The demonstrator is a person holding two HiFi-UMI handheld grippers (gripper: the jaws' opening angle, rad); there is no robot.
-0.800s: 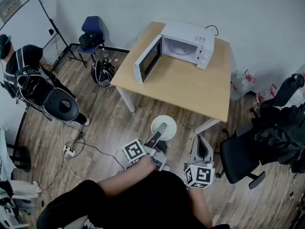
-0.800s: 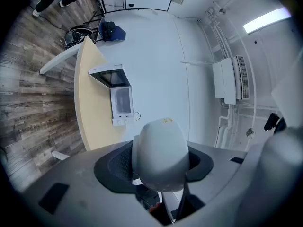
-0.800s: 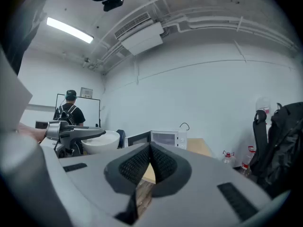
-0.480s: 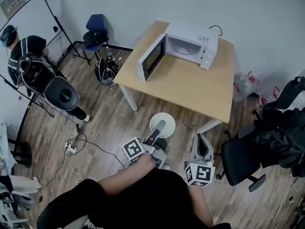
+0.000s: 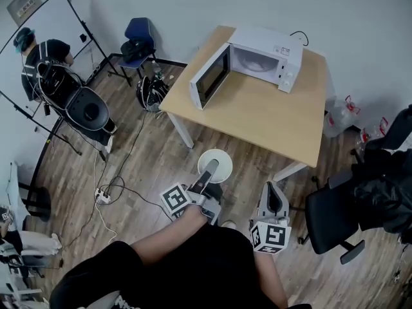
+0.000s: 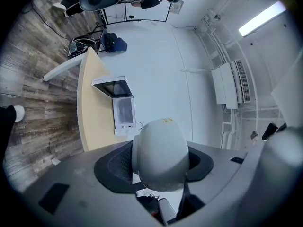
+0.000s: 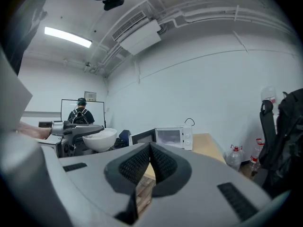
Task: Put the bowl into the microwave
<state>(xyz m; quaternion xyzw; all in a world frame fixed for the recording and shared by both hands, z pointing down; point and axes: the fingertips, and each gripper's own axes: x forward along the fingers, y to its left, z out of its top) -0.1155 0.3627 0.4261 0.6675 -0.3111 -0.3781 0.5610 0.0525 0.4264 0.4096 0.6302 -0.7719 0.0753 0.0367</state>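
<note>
My left gripper [image 5: 208,172] is shut on the rim of a white bowl [image 5: 215,165] and holds it over the wooden floor, short of the table's near edge. In the left gripper view the bowl [image 6: 160,154] fills the space between the two pads. A white microwave [image 5: 265,58] stands at the back of the light wooden table [image 5: 264,118], its door [image 5: 209,77] swung open to the left. My right gripper [image 5: 273,195] hangs to the right of the bowl, shut with nothing in it; its pads [image 7: 142,163] meet. The right gripper view also has the bowl [image 7: 99,139] and the microwave [image 7: 169,137].
A black office chair [image 5: 335,217] piled with dark clothes stands at the right. At the back left are a blue chair [image 5: 138,42], a bag [image 5: 149,92], a whiteboard and a person [image 5: 45,60]. Cables and a power strip [image 5: 103,196] lie on the floor. Water bottles [image 5: 347,107] stand beside the table.
The head view has swung a little, so table and microwave sit slightly further right. The bowl stays in my left gripper's grip. The right gripper has hardly moved.
</note>
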